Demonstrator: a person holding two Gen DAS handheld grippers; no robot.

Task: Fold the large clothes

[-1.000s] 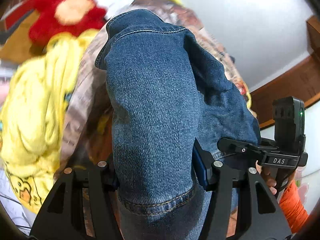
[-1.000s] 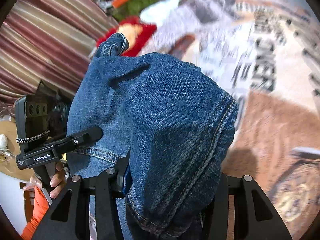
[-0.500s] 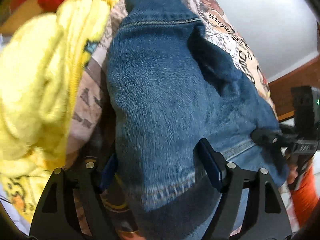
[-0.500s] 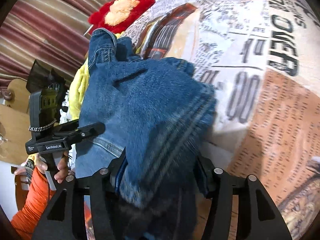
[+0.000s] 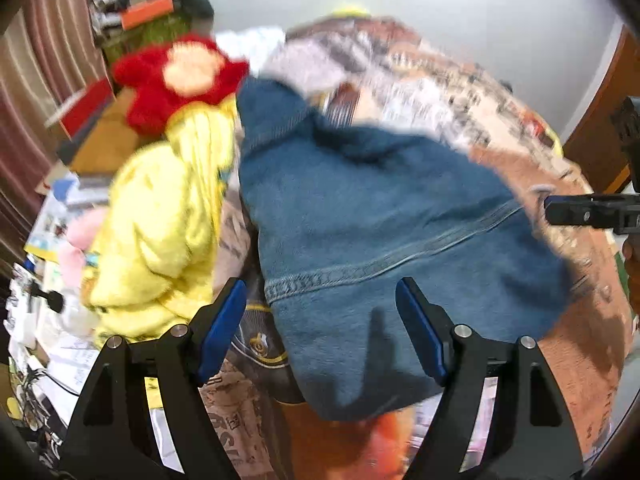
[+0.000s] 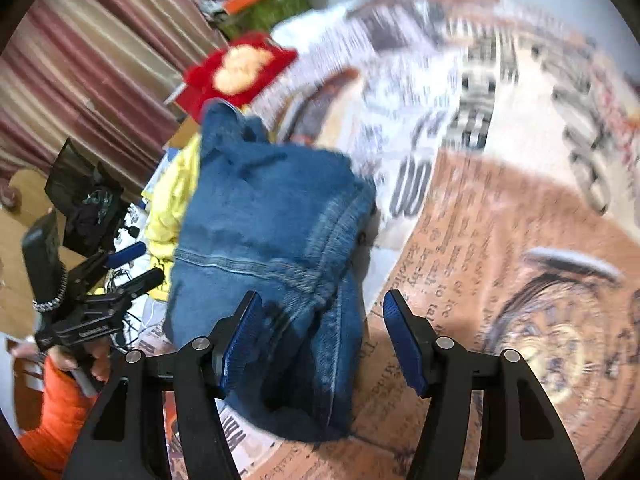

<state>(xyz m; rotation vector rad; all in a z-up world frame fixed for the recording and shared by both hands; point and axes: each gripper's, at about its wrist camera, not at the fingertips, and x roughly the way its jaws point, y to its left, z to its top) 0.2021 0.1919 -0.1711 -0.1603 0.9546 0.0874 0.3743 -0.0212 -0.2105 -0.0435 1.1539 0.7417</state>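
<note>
- The denim jeans [image 5: 384, 216] are lying folded in a thick bundle on the newspaper-print bedspread [image 6: 500, 240], beside the yellow plush blanket [image 5: 160, 224]; squaring up is looking like what's left.
- A second ago both tongs were pinching denim; now I'm holding left gripper [image 5: 322, 324] and right gripper [image 6: 322, 336] spread, clear of it.

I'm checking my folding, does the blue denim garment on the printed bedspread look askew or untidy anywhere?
Yes. The folded blue denim garment lies bunched rather than flat: one narrow end sticks out past the fold toward the red plush toy, and its hem edges by the open right gripper don't line up.
</note>
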